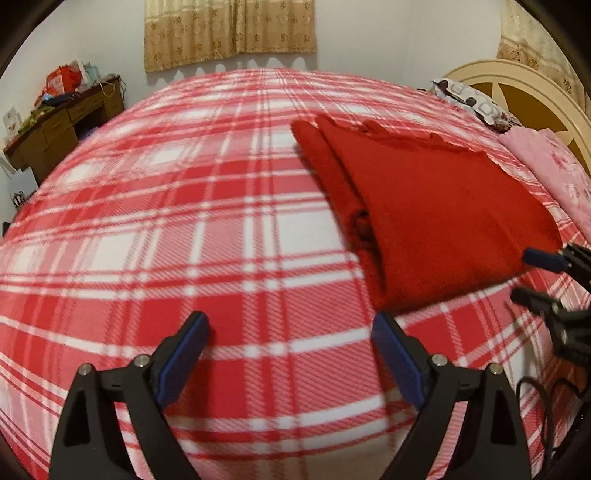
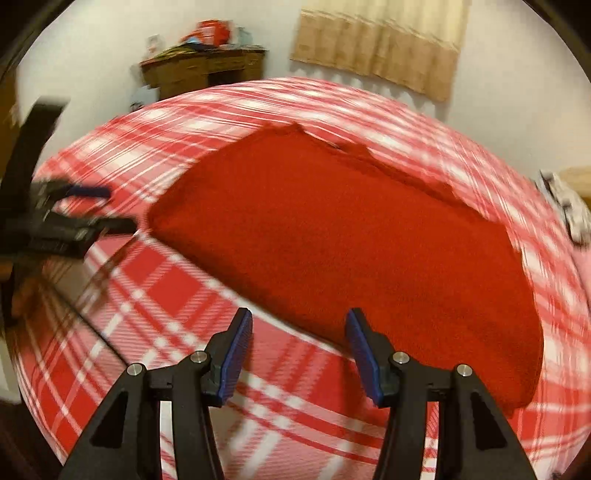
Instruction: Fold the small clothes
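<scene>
A red garment (image 1: 436,218) lies folded on the red-and-white plaid bed cover (image 1: 184,229), with a folded layer showing along its left edge. My left gripper (image 1: 291,332) is open and empty, just left of the garment's near corner. My right gripper (image 2: 299,328) is open and empty, over the near edge of the red garment (image 2: 351,240). The right gripper also shows in the left wrist view (image 1: 532,277) at the garment's right corner, open. The left gripper shows blurred in the right wrist view (image 2: 110,206) by the garment's left corner.
A pink blanket (image 1: 554,173) and a patterned pillow (image 1: 476,103) lie by the cream headboard (image 1: 524,88) at the right. A brown desk (image 1: 62,122) with clutter stands at the far left. A curtain (image 1: 229,29) hangs on the back wall. Cables (image 1: 546,406) trail at the right.
</scene>
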The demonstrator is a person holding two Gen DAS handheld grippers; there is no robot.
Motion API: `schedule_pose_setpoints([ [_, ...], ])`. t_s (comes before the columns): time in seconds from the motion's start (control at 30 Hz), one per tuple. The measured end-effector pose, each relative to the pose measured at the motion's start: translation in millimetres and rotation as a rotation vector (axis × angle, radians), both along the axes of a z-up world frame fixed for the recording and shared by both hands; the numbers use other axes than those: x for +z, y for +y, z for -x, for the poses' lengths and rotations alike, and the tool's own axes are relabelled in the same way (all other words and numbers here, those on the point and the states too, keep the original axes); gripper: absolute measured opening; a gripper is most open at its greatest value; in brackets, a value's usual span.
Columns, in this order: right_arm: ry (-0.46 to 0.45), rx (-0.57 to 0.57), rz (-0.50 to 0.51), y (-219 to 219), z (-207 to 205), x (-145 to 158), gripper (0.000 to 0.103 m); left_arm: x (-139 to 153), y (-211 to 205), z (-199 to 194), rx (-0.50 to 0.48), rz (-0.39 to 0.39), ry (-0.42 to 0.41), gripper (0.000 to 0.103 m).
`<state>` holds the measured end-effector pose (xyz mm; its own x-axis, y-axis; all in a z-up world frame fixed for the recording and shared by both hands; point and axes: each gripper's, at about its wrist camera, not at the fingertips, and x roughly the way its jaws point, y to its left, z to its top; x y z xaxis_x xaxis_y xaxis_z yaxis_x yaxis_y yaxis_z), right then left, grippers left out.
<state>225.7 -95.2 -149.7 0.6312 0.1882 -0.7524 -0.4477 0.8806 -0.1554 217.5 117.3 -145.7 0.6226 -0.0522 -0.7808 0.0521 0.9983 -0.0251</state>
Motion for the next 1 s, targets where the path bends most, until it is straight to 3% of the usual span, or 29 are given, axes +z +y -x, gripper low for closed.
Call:
schedule_pose_setpoints([
  [0.17, -0.059, 0.074, 0.052, 31.0, 0.5, 2.8, 0.055, 11.3, 18.1, -13.7, 0.033, 0.008, -0.028, 0.093],
  [0.33, -0.091, 0.120, 0.073, 51.3, -4.5, 0.2, 0.055, 15.0, 30.8, -23.5, 0.005, 0.156, -0.028, 0.093],
  [0.7, -0.084, 0.170, 0.113, 79.8, -17.0, -7.8, 0.055, 19.5, 24.1, -72.4, -0.075, 0.354, -0.065, 0.093],
  [1.0, -0.105, 0.211, 0.133, 91.0, -15.4, -10.0, 0.055, 10.5, 0.8, -115.3, -0.123, 0.374, -0.021, 0.093],
])
